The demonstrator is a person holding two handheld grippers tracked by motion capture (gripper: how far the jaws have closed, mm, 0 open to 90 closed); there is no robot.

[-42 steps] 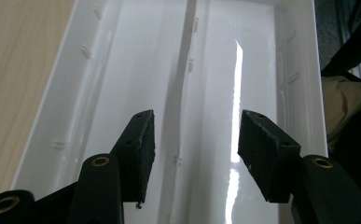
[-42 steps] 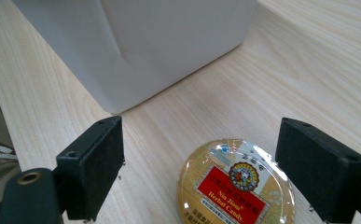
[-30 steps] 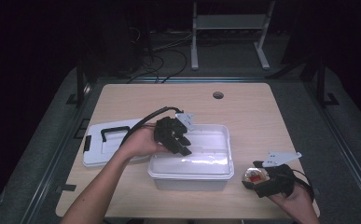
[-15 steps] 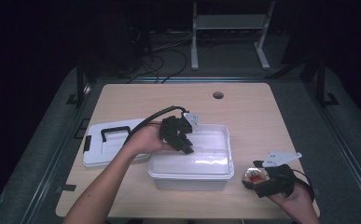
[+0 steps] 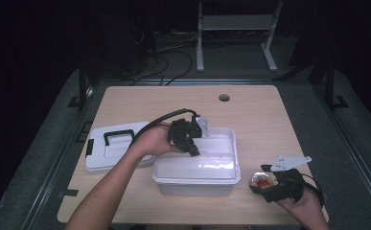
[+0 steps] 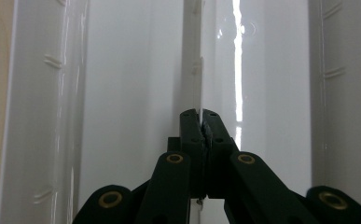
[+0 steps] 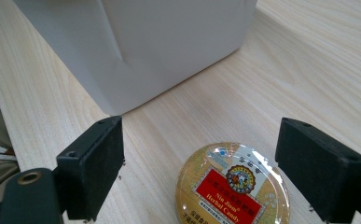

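The left gripper, jaws pinched on the bin's 9 o'clock wall, holds it mid-table. The right gripper, jaws wide apart, straddles the candy tin at the bin's 4 o'clock.

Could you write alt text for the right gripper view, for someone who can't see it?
A round candy tin with a red and gold label lies on a wooden table between the right gripper's two open black jaws. A white plastic box stands behind it.

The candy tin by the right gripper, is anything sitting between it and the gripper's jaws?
Nothing visible. The candy tin lies on the bare table between the open jaws of the right gripper; the white box sits beyond it.
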